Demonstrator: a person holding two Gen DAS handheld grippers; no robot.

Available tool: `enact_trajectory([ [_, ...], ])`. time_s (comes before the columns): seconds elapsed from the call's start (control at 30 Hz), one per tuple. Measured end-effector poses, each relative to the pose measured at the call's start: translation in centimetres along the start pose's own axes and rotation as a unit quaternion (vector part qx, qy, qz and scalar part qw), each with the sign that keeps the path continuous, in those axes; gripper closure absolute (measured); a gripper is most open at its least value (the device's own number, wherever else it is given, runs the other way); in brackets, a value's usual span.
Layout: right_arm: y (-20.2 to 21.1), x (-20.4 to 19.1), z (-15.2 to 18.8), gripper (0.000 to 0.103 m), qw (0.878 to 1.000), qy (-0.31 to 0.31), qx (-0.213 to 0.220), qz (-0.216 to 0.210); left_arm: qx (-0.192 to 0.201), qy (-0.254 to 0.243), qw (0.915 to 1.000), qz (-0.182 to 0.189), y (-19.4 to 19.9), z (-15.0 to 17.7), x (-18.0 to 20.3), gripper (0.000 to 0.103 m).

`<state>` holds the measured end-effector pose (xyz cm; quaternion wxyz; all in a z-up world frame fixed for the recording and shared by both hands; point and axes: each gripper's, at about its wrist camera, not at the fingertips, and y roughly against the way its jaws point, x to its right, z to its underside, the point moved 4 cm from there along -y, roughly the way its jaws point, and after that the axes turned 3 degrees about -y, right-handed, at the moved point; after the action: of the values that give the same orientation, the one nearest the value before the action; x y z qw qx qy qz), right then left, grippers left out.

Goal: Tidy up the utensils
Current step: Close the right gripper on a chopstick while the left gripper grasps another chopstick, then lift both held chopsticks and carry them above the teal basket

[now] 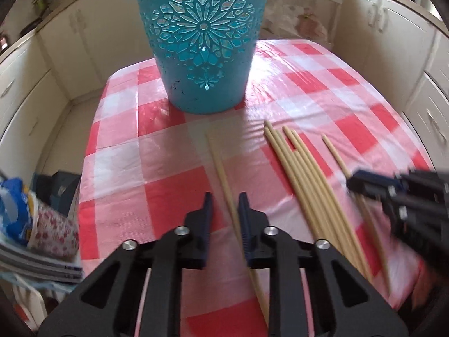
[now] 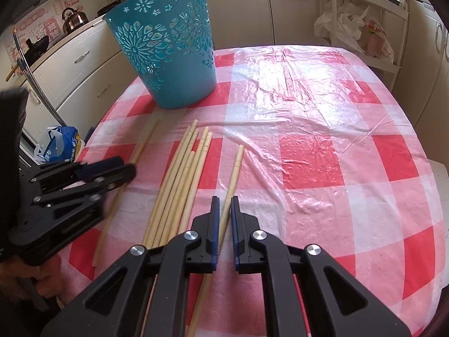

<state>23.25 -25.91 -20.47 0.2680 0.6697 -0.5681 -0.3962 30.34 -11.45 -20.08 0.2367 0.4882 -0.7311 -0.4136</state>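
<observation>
A teal plastic bin (image 1: 202, 42) (image 2: 168, 50) with cut-out flower patterns stands upright at the far side of the red-and-white checked table (image 1: 308, 84) (image 2: 308, 140). Several pale wooden chopsticks (image 1: 303, 174) (image 2: 185, 168) lie side by side in front of it. A single chopstick (image 1: 221, 165) (image 2: 143, 146) lies to their left, between the fingers of my left gripper (image 1: 225, 196) (image 2: 123, 165). It sits against the right pad with a gap at the left pad, so that gripper is open. My right gripper (image 2: 224, 199) (image 1: 352, 181) is shut on another single chopstick (image 2: 237, 163) (image 1: 334, 151) right of the bundle.
Cream kitchen cabinets (image 2: 84, 64) surround the table. Blue and patterned plastic bags (image 1: 28, 210) sit by the table's left edge. White bags (image 2: 348, 28) hang on a rack at the back right. A kettle (image 2: 74, 18) stands on the left counter.
</observation>
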Motion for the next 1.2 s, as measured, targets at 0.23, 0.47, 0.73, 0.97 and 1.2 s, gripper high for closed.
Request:
enact_trajectory([
  [0.23, -0.5, 0.1, -0.7, 0.094, 1.000, -0.007, -0.006, -0.007, -0.041, -0.063, 0.9966, 0.034, 0.0, -0.4, -1.0, 0.091],
  [0.47, -0.9, 0.2, -1.1, 0.094, 1.000, -0.001, -0.009, -0.006, -0.043, 0.001, 0.9990, -0.012, -2.1, -3.2, -2.2, 0.068],
  [0.73, -0.6, 0.0, -1.0, 0.097, 1.000, -0.006, -0.006, -0.027, -0.022, 0.007, 0.9997, -0.001, -2.5, -3.6, -0.6, 0.098],
  [0.97, 1.4, 1.5, -1.9, 0.097, 0.986, -0.101, 0.032, -0.126, 0.040, 0.065, 0.9956, 0.054, 1.7, -2.8, -2.4, 0.099],
  [1.2, 4.6, 0.9, -3.4, 0.097, 0.967, -0.134, 0.098, -0.194, 0.125, 0.090, 0.9842, 0.087, 8.0, -4.0, -3.9, 0.099],
])
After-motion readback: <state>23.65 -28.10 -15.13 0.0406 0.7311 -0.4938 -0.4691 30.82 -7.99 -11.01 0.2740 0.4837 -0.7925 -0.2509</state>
